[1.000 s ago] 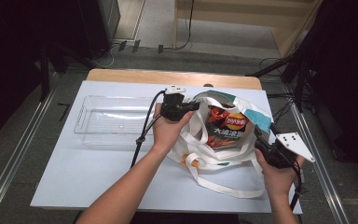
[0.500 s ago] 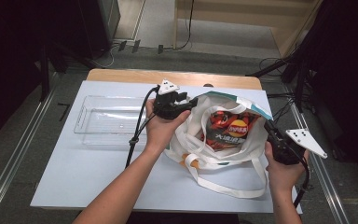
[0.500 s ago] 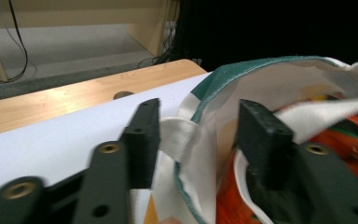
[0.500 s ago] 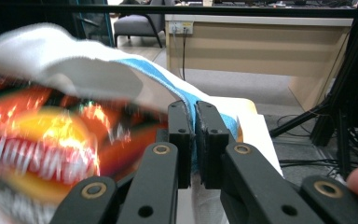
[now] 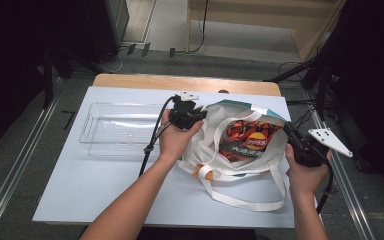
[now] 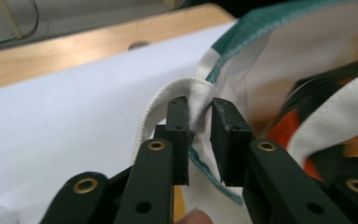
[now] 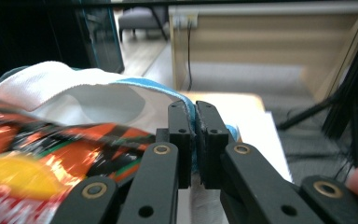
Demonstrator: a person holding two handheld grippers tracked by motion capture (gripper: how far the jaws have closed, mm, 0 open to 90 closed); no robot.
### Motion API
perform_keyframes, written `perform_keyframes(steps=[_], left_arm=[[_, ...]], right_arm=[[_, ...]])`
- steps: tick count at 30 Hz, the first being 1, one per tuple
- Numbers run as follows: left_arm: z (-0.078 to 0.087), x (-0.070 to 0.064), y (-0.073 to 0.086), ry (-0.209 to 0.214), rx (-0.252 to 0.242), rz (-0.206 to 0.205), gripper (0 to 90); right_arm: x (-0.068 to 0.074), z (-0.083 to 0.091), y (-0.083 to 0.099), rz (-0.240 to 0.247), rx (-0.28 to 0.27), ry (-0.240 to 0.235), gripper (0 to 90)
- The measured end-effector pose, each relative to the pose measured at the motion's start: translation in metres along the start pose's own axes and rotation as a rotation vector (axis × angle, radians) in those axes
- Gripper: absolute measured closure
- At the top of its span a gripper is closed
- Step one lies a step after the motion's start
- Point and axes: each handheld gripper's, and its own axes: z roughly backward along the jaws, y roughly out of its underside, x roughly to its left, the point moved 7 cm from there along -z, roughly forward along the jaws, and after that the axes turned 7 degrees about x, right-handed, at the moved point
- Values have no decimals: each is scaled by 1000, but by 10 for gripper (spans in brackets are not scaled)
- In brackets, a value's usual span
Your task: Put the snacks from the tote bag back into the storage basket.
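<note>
Bag (chip packet inside) is held open on the table: left gripper and right gripper each clamp its rim.

left gripper: drawn back toward the person's left — away from the chip bag
right gripper: pulled out toward the bench's right edge
tote bag: mouth spread wider between the two grippers
chip bag: more of it showing

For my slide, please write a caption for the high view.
Two handheld grippers, left and right, pull open a white tote bag holding a chip bag.
</note>
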Motion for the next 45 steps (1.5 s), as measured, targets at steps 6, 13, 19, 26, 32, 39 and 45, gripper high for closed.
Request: perform_keyframes(steps=[6,13,19,26,32,39,45], left_arm=[[-30,1,18,-84,99,-8,810],[-52,4,33,-120,127,36,810],[-62,12,45,-98,137,59,785],[-28,-1,32,-66,62,55,541],[9,-10,25,-25,-48,40,504],[43,-22,33,60,-145,1,570],[37,-53,48,191,-77,-61,519]], right_arm=[[-19,-30,13,-71,84,2,871],[-41,-65,45,-190,249,-52,864],[-43,-84,81,-199,373,-71,825],[-38,-38,56,-197,167,-72,541],[-26,3,58,-146,131,-51,515],[4,34,74,-104,100,-102,566],[52,37,91,-33,162,-241,619]])
